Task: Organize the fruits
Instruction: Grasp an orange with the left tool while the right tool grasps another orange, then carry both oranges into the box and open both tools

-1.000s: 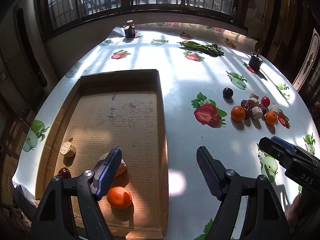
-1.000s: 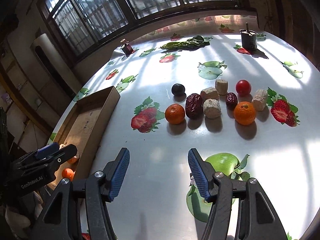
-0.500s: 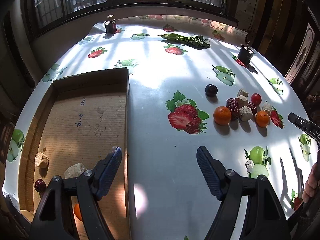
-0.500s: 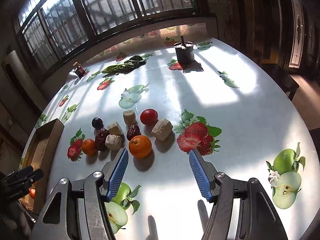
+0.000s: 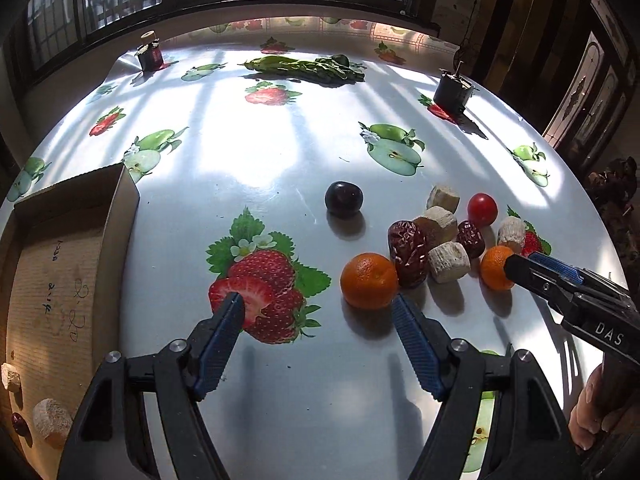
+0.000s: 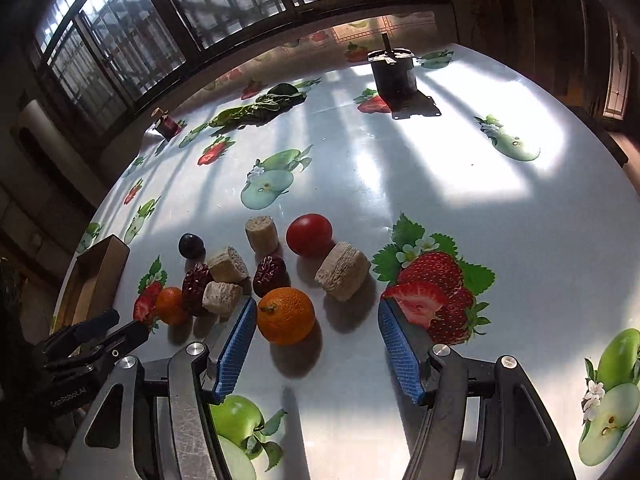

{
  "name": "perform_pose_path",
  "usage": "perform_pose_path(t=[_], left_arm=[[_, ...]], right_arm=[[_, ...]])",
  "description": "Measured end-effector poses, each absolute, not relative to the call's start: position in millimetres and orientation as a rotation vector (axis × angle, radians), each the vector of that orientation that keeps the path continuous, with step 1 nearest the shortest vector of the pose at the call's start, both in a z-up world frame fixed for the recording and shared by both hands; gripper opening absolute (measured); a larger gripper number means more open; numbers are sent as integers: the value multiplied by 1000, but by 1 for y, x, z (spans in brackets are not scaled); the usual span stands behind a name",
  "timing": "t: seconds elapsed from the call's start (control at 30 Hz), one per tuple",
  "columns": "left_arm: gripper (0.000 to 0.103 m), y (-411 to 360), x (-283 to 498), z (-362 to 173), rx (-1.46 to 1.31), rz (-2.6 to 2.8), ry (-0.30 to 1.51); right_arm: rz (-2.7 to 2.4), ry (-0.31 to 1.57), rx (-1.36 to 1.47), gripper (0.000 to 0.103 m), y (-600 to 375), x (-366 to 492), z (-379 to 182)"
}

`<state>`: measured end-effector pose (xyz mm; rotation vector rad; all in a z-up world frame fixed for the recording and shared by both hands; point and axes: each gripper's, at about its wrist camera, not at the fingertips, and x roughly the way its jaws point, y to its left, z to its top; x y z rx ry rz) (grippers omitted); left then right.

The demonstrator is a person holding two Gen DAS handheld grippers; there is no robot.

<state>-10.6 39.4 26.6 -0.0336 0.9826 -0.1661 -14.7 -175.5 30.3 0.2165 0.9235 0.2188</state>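
The left gripper (image 5: 316,312) hung over the table (image 5: 280,152) with its jaws partly open and nothing between them, having just closed a little; an orange (image 5: 369,280) lay just beyond its right fingertip, while the cardboard box (image 5: 120,200) at the table's left edge held a few pieces. The right gripper (image 6: 316,320) also stood partly open and had just narrowed, with another orange (image 6: 285,315) between its fingers, close to the left pad but not pinched. Behind that orange the red dates (image 6: 270,275), pale chunks (image 6: 342,271), red tomato (image 6: 309,234) and dark plum (image 6: 191,245) lay clustered toward the table's right side.
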Motion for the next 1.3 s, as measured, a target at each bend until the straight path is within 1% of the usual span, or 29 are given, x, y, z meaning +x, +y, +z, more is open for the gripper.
perform_pose_path(t=[0.07, 0.17, 0.23, 0.27, 0.3, 0.33, 0.43, 0.47, 0.5, 0.7, 0.87, 1.07, 1.3], left_arm=[[71, 35, -4, 23, -25, -186, 971], [70, 28, 2, 20, -16, -210, 956], [67, 23, 4, 18, 2, -226, 951], [61, 21, 5, 15, 10, -231, 957], [57, 19, 7, 12, 12, -233, 967], [56, 17, 6, 13, 25, -228, 945], [35, 13, 4, 12, 45, -240, 923], [31, 14, 3, 12, 45, -237, 919], [31, 15, 3, 12, 35, -239, 921], [31, 27, -5, 16, -35, -238, 953], [31, 53, -29, 36, -93, -239, 945], [31, 123, -59, 69, -166, -180, 900], [31, 228, -71, 83, -120, 42, 889]], right_arm=[[225, 924, 171, 58, -166, -13, 25], [239, 931, 161, 52, -161, -9, 18], [240, 922, 158, 52, -160, -8, 17], [240, 920, 154, 51, -160, -8, 17], [241, 917, 152, 50, -159, -8, 17], [243, 913, 152, 50, -158, -8, 17], [250, 906, 142, 49, -154, -8, 17], [245, 903, 127, 45, -152, -8, 16], [240, 900, 117, 39, -151, -9, 16], [234, 886, 128, 37, -151, -11, 16], [217, 868, 167, 37, -158, -19, 23], [265, 807, 160, 37, -136, -48, 59], [440, 771, 73, 37, -52, -63, 98]])
